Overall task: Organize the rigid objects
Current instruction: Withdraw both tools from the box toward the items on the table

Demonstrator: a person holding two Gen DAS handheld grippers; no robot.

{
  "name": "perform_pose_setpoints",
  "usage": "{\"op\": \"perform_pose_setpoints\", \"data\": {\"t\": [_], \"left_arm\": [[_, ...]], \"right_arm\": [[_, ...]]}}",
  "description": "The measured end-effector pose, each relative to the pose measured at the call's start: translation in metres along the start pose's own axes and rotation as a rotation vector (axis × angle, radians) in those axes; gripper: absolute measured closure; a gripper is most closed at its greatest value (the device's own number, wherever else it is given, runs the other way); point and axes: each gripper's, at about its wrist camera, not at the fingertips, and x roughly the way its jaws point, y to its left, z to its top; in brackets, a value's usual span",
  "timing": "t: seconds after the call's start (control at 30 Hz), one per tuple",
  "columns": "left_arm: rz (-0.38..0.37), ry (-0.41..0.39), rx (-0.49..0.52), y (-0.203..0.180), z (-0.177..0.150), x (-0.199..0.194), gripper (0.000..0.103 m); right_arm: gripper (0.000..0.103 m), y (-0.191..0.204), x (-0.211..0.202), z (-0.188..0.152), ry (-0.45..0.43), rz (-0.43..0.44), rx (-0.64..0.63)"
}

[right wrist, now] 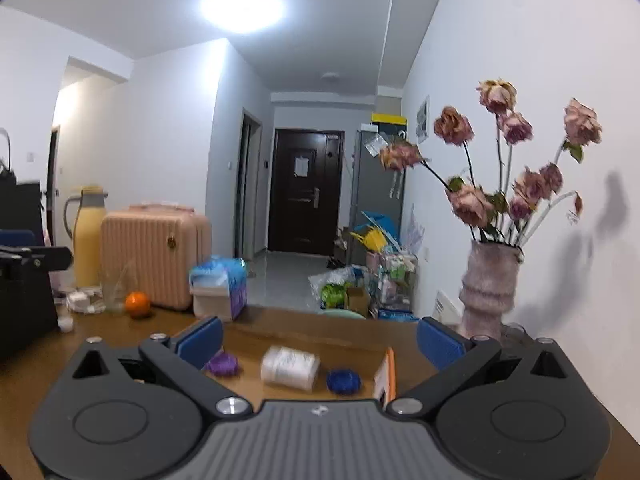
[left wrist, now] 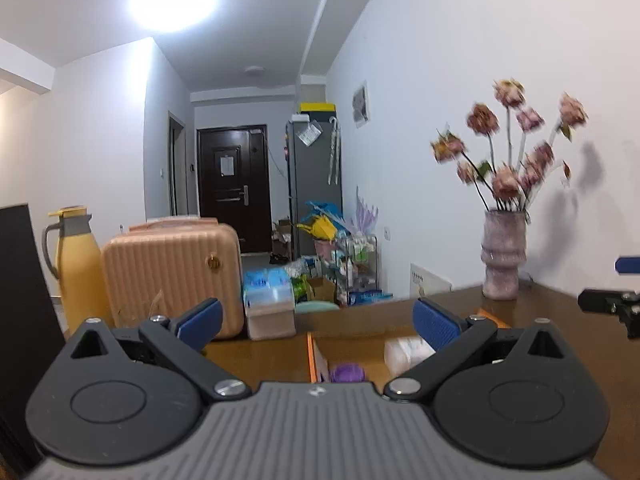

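In the right wrist view a white spool (right wrist: 290, 367) lies on the brown table (right wrist: 304, 330) between a purple spiky ball (right wrist: 222, 363) and a blue spiky ball (right wrist: 343, 381). An orange-edged box (right wrist: 386, 374) stands to their right. My right gripper (right wrist: 320, 338) is open and empty above them. In the left wrist view the orange-edged box (left wrist: 316, 356) holds a purple object (left wrist: 347, 372) and a white spool (left wrist: 406, 350). My left gripper (left wrist: 316, 320) is open and empty above it. The right gripper's fingers (left wrist: 608, 300) show at the far right.
A vase of dried roses (right wrist: 490, 292) stands at the table's right by the wall. At the left are a pink case (right wrist: 154, 258), a yellow jug (right wrist: 88, 236), a tissue box (right wrist: 218, 290), an orange (right wrist: 137, 304) and a glass (right wrist: 112, 292). The table's far edge drops to the hallway.
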Motion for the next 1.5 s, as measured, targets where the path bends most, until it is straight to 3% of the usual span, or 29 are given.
{"op": "perform_pose_setpoints", "data": {"t": [0.1, 0.23, 0.4, 0.5, 0.63, 0.87, 1.07, 1.23, 1.27, 1.5], "left_arm": [[-0.025, 0.033, 0.022, -0.005, -0.028, -0.020, 0.000], [-0.080, 0.031, 0.020, -0.006, -0.066, -0.058, 0.000], [-0.127, 0.051, 0.044, -0.002, -0.100, -0.101, 0.000], [-0.141, 0.076, 0.024, 0.000, -0.118, -0.120, 0.000], [-0.143, 0.125, -0.035, -0.004, -0.135, -0.127, 0.000], [-0.164, 0.180, -0.002, -0.025, -0.142, -0.093, 0.000], [-0.203, 0.260, -0.056, -0.044, -0.142, -0.050, 0.000], [-0.178, 0.259, -0.020, -0.071, -0.139, -0.004, 0.000], [-0.178, 0.262, -0.023, -0.076, -0.138, 0.005, 0.000], [-0.153, 0.322, -0.069, -0.098, -0.131, 0.073, 0.000]], "right_arm": [[0.000, 0.003, -0.021, -0.025, 0.003, -0.036, 0.035], [0.000, 0.007, -0.056, -0.063, -0.045, 0.001, 0.024], [0.000, 0.022, -0.107, -0.107, 0.006, -0.007, 0.004], [0.000, 0.030, -0.137, -0.130, 0.005, 0.000, 0.016], [0.000, 0.036, -0.156, -0.152, 0.013, -0.064, 0.032], [0.001, 0.029, -0.134, -0.162, 0.056, -0.051, 0.074], [0.009, 0.022, -0.103, -0.163, 0.129, 0.001, 0.096], [0.012, 0.007, -0.069, -0.154, 0.165, 0.000, 0.120], [0.016, 0.004, -0.062, -0.152, 0.174, 0.004, 0.136], [0.017, -0.009, -0.019, -0.136, 0.187, 0.033, 0.108]]}}
